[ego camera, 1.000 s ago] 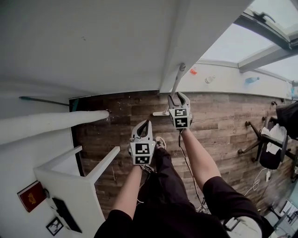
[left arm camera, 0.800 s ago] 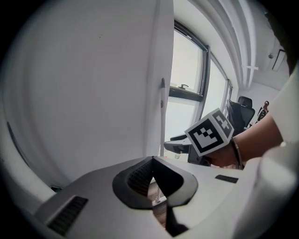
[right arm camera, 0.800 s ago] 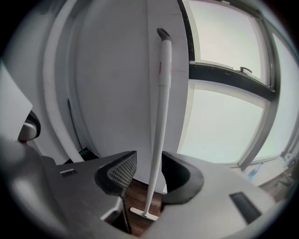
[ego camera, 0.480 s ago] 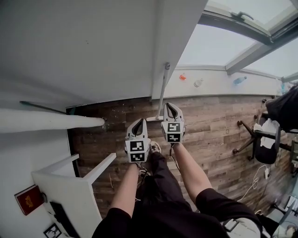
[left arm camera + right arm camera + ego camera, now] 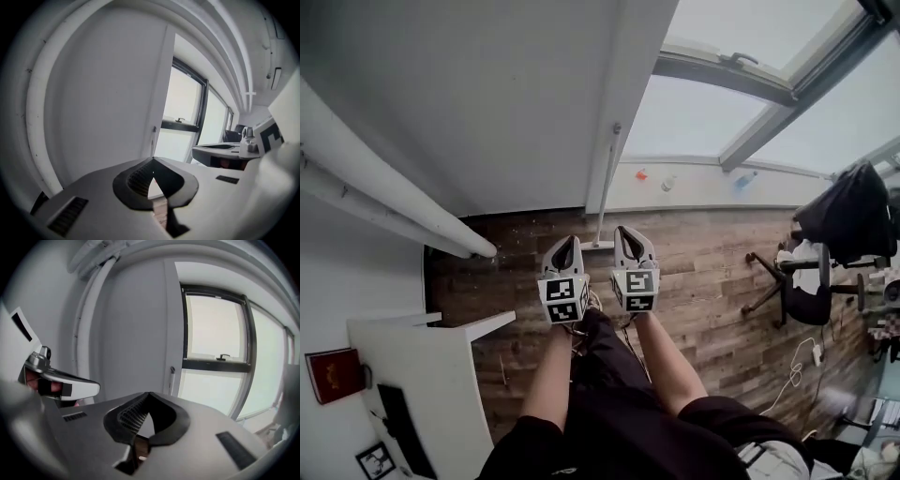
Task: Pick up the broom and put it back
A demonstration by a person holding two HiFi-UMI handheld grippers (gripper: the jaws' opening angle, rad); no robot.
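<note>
The broom (image 5: 607, 183) stands upright against the white pillar edge, its head (image 5: 598, 246) on the wood floor. It also shows as a thin pale handle in the left gripper view (image 5: 153, 139) and the right gripper view (image 5: 171, 380). My left gripper (image 5: 563, 241) is shut and empty, just left of the broom head. My right gripper (image 5: 627, 231) is just right of it. Its jaws have just been closing with nothing between them, and they now meet. Both grippers hang apart from the broom.
Two white pipes (image 5: 384, 202) run along the wall at left. A white desk (image 5: 422, 347) with a red book (image 5: 333, 373) stands bottom left. An office chair draped with a black jacket (image 5: 848, 211) is at right. Small bottles (image 5: 667, 183) line the window sill.
The right gripper, open at the broom handle a second ago, has drawn back and shut empty. Both grippers rose. The broom stays leaning on the pillar.
</note>
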